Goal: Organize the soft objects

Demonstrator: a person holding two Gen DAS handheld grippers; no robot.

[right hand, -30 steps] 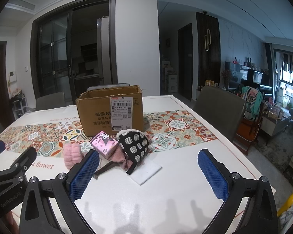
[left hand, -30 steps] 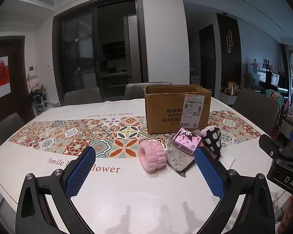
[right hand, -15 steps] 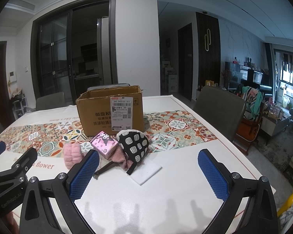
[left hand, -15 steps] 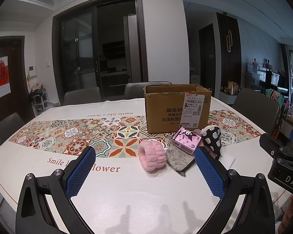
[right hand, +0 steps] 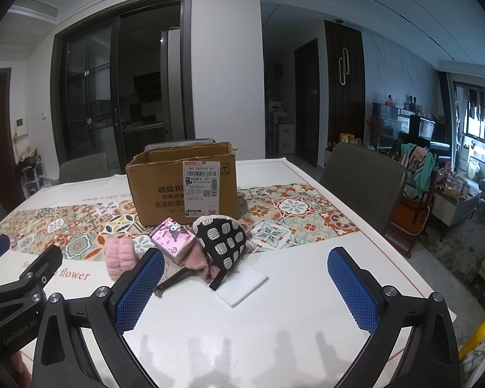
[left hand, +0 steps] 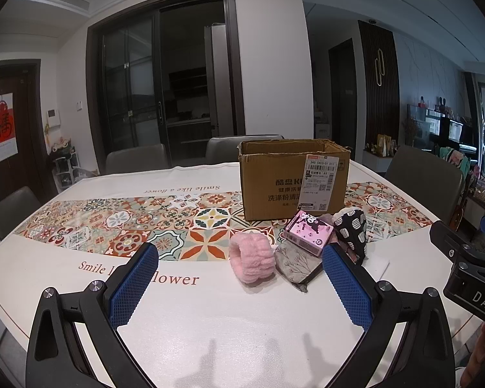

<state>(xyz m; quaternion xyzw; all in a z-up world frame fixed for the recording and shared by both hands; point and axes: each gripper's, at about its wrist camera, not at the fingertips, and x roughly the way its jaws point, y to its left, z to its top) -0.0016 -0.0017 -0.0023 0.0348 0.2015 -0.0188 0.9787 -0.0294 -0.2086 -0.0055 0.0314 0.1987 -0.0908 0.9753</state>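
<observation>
A pile of soft things lies in front of an open cardboard box (left hand: 294, 179) (right hand: 184, 187): a fluffy pink band (left hand: 250, 257) (right hand: 118, 257), a grey printed pouch (left hand: 296, 263), a pink tissue pack (left hand: 308, 232) (right hand: 173, 237), a black-and-white patterned pouch (left hand: 350, 229) (right hand: 223, 241) and a white flat cloth (right hand: 242, 286). My left gripper (left hand: 242, 284) is open and empty, just short of the pink band. My right gripper (right hand: 245, 287) is open and empty, above the table near the white cloth.
The table (left hand: 210, 323) has a white cover with a patterned tile strip. Grey chairs (right hand: 362, 177) stand around it. The table's right edge is close to my right gripper. The other gripper shows at each view's side (left hand: 468, 268) (right hand: 19, 287).
</observation>
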